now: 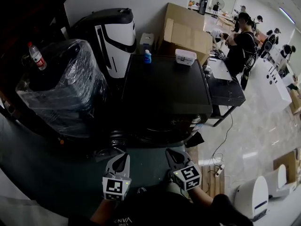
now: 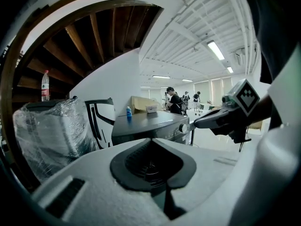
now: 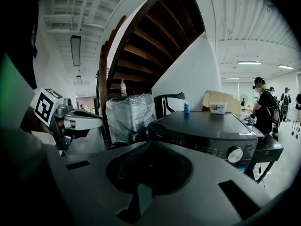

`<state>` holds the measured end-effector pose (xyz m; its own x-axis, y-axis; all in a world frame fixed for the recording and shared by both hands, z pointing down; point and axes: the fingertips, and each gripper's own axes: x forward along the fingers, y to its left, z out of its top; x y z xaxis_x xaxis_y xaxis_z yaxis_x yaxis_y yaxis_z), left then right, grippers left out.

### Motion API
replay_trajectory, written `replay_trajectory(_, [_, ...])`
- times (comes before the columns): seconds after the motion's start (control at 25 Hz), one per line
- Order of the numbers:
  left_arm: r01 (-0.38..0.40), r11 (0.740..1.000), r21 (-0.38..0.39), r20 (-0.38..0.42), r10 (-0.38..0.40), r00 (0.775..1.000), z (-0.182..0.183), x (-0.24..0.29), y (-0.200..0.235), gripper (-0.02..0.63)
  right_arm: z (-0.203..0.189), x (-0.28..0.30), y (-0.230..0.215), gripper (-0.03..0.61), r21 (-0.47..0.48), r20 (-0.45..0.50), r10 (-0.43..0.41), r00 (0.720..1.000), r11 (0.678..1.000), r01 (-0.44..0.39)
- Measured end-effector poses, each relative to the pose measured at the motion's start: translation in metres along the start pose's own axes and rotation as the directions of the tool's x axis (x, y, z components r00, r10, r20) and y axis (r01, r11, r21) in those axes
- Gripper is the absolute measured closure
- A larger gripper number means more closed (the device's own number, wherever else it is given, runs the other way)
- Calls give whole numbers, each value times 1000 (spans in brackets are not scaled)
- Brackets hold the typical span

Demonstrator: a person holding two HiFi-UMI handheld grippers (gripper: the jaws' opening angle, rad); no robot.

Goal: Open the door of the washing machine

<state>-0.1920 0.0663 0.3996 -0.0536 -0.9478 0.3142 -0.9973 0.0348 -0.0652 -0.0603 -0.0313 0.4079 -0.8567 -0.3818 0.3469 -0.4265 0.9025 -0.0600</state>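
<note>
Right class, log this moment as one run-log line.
left gripper: shut, empty | right gripper: shut, empty | washing machine: ahead, untouched

One washing machine (image 1: 164, 88), two hand-held grippers (image 1: 124, 157) (image 1: 171, 152), two bottles (image 1: 36, 55) (image 1: 147, 56).

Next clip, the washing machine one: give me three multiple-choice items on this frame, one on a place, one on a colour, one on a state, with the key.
1. Where is the white box relative to the washing machine?
A on its top
B under it
C in front of it
2. What colour is the small bottle on that top?
A red
B blue
C yellow
3. How do the left tool and right tool stand?
A both open
B both shut, empty
C both shut on a cloth
Key: 1 A, the head view shows it on the dark top's far side; 2 B, it is blue in all views; 3 B, each tool's own view shows jaws together with nothing between.
</note>
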Motion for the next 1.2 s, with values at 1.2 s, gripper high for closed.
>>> replay_trajectory(1.2, [-290,953,-86,1,291,957,23,40,-17,597,28,45,-56,574,-137,-43,272,961,951,-276])
